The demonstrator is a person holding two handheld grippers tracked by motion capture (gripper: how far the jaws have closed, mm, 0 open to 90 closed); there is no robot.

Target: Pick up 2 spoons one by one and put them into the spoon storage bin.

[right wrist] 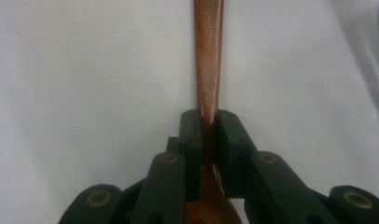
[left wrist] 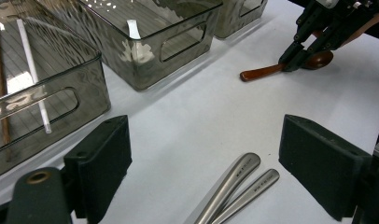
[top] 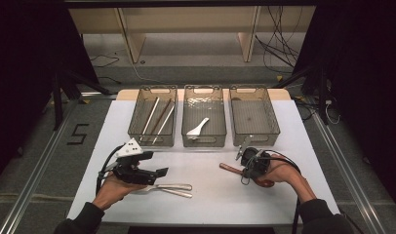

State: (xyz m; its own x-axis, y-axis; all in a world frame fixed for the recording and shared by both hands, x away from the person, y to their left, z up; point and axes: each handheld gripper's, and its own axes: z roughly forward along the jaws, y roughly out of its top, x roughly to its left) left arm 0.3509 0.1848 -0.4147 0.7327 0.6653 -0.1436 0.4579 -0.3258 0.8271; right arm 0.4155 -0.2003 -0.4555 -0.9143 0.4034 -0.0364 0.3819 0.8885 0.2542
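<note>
Right tongs (right wrist: 209, 135) pinch wooden spoon (right wrist: 208, 56); left tongs (left wrist: 204, 161) gape.

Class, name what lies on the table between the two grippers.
In the high view, between left gripper and right gripper: two metal utensil handles and bare white table.

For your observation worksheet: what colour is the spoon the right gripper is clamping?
Reddish-brown, like polished wood; the spoon shows best in the right gripper view.

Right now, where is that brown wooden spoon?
The wooden spoon lies on the white table's right side, in front of the right-hand bin, clamped by the right hand-held gripper.
</note>
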